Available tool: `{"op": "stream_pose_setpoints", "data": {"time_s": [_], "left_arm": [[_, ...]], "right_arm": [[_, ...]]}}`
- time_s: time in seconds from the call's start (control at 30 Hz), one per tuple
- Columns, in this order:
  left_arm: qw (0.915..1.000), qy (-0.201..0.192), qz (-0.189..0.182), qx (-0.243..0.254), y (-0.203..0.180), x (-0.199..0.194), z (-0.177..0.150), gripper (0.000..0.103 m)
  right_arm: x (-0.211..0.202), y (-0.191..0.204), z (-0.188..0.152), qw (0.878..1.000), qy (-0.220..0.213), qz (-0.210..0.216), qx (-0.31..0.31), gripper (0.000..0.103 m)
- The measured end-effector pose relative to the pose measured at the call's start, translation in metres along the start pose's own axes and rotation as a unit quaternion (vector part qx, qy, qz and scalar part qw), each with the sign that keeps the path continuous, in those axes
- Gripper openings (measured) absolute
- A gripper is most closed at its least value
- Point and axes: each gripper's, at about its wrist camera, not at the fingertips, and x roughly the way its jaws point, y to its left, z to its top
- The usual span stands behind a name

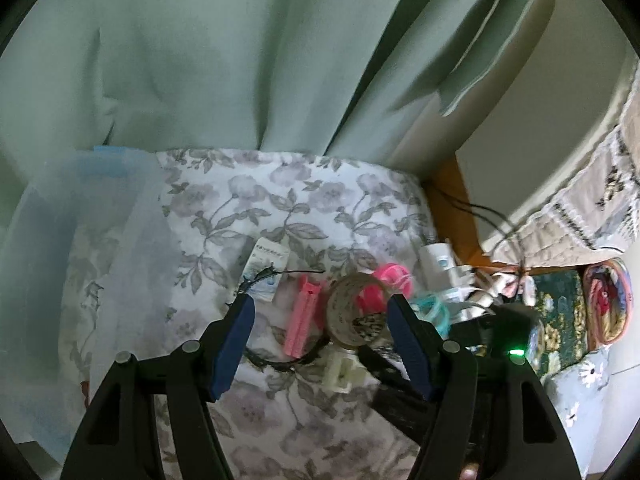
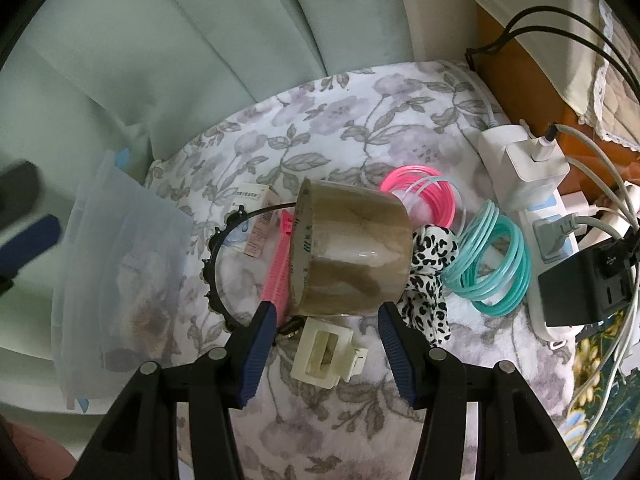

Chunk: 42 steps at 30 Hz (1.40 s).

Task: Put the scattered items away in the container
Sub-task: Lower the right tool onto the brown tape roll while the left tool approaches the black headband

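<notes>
Right wrist view shows the right tool (image 2: 326, 316) half open and empty just before the tape roll (image 2: 352, 252) lying on the flowered bedspread (image 2: 320, 120): stiff, slick, light, best pinched across its flat sides

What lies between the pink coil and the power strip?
In the right wrist view, the teal coil lies between the pink coil and the power strip, on the flowered cloth.

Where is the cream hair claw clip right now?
In the right wrist view the cream claw clip lies on the floral cloth low in the middle, just below the brown tape roll, between the right gripper fingers' tips.
</notes>
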Motion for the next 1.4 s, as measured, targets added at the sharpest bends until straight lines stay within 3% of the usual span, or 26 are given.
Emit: {"op": "stream_pose_setpoints", "data": {"time_s": [0.23, 0.53, 0.77, 0.9, 1.4], "left_arm": [[0.9998, 0.003, 0.021, -0.004, 0.028, 0.039, -0.019, 0.069], [0.9999, 0.007, 0.013, -0.007, 0.05, 0.071, -0.042, 0.069], [0.9974, 0.049, 0.051, -0.01, 0.06, 0.107, -0.056, 0.069], [0.9956, 0.063, 0.068, -0.013, 0.066, 0.121, -0.06, 0.069], [0.9936, 0.073, 0.086, -0.005, 0.066, 0.143, -0.057, 0.067]], "right_arm": [[-0.003, -0.003, -0.005, 1.0, -0.02, 0.006, -0.008, 0.057], [-0.008, -0.003, -0.011, 0.998, -0.055, 0.013, -0.02, 0.057], [-0.003, -0.01, -0.007, 0.998, -0.061, 0.022, 0.003, 0.057], [0.003, -0.017, -0.006, 0.997, -0.061, 0.025, 0.025, 0.063], [0.031, -0.034, 0.007, 0.993, -0.051, 0.052, 0.09, 0.064]]}}
